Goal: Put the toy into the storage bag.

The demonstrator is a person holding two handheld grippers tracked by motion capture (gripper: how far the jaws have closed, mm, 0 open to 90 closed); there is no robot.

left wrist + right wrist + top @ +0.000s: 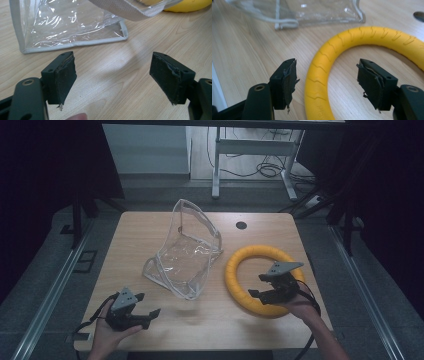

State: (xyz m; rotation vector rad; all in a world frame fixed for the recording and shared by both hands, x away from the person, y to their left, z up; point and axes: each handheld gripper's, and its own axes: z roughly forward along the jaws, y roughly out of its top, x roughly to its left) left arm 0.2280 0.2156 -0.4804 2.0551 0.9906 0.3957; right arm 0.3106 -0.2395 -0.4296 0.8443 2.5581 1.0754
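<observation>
The yellow ring (248, 270) is seen lying flat on the right half of the wooden counter (150, 227), and over its near arc the right gripper (260, 286) is held, jaws spread wide. From the right gripper view the ring (324, 67) is caught curving up between the two black pads (290, 80), yet neither pad is pressed against it: a strip of bare wood is seen on each side, so nothing is grasped there. The right gripper is carried just above the ring rather than resting on it.

To the left of the ring, near the middle of the counter, a clear bag (186, 252) with pale grey piping is slumped on its side, its mouth raised toward the far edge. Bag and ring are set close together; whether they touch cannot be told.

At the near left corner the left gripper (147, 307) is held low in a hand (107, 332), jaws likewise released and parted wide, with only bare wood between them. In the left gripper view the bag (72, 22) is found just ahead of the pads (65, 80), apart from them, and a sliver of the ring (187, 5) is glimpsed beyond the bag's fabric rim. A dark round hole (241, 225) is marked in the counter past the ring.
</observation>
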